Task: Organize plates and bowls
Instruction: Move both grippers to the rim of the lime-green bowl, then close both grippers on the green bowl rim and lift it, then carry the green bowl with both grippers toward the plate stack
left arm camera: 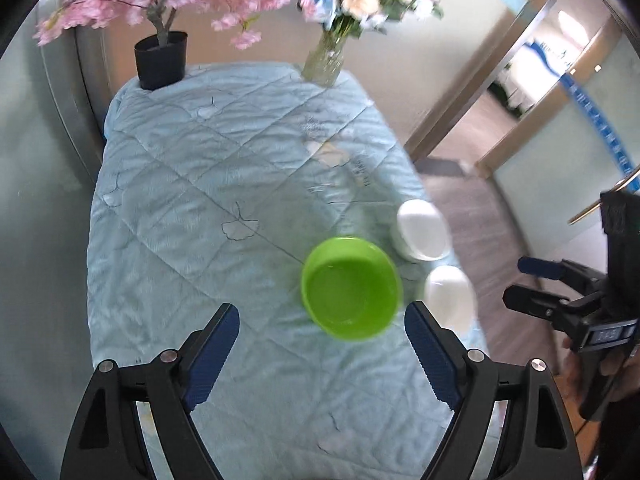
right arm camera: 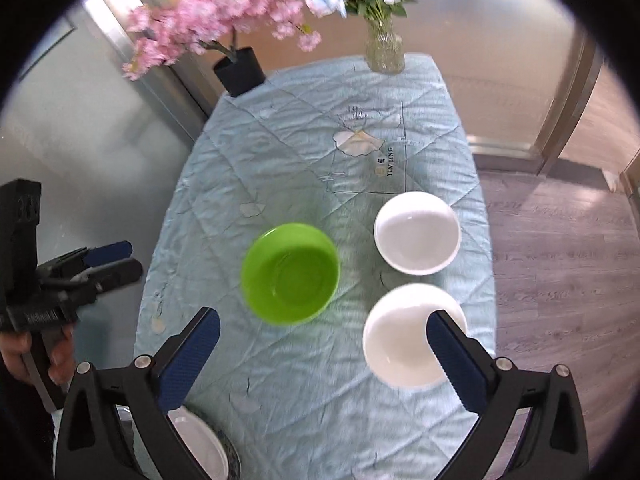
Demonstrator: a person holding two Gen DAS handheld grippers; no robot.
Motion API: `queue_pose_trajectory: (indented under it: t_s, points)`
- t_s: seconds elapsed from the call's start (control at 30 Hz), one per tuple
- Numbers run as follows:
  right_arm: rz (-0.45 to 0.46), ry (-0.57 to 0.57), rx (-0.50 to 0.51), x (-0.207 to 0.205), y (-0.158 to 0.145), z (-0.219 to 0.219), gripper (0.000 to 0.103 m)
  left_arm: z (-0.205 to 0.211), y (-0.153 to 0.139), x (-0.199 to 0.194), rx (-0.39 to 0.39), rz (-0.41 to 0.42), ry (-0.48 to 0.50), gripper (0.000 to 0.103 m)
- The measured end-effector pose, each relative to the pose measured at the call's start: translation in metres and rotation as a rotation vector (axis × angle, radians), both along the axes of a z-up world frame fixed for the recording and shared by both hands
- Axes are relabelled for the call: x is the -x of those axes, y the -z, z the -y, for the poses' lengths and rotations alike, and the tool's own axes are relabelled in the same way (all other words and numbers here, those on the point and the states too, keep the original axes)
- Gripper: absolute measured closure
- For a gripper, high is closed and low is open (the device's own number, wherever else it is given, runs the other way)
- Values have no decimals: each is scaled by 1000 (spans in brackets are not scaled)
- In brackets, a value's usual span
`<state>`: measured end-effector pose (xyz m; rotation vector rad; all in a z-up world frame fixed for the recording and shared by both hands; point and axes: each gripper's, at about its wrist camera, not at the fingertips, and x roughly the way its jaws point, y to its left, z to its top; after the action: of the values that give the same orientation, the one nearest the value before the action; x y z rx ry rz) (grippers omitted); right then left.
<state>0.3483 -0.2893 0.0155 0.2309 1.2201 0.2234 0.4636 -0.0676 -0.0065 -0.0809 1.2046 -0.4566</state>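
The table (right arm camera: 304, 408) wears a pale blue quilted cloth (right arm camera: 280, 152). On it the green bowl (right arm camera: 290, 273) sits left of 2 white bowls (right arm camera: 417, 233), apart. Both grippers, left (left arm camera: 322, 354) and right (right arm camera: 323, 356), hover above with jaws spread, holding nothing.

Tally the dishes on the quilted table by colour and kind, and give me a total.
Green bowl: 1
White bowls: 2, the far one and the near one
White plate: 1, at the near edge, partly hidden behind the right gripper's finger
Total: 4 dishes
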Motion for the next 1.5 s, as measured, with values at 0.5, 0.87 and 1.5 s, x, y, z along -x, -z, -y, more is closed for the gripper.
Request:
queue_pose_trajectory:
  t_s: [0.5, 0.87, 1.5]
  points:
    - [-254, 55, 4, -64, 119, -16, 27, 38, 127, -51, -21, -207, 35, 20]
    - [-367, 73, -17, -72, 160, -23, 86, 46, 170, -63, -18, -267, 43, 61]
    - [-284, 99, -13, -66, 106, -28, 97, 52, 116, -41, -62, -213, 61, 100]
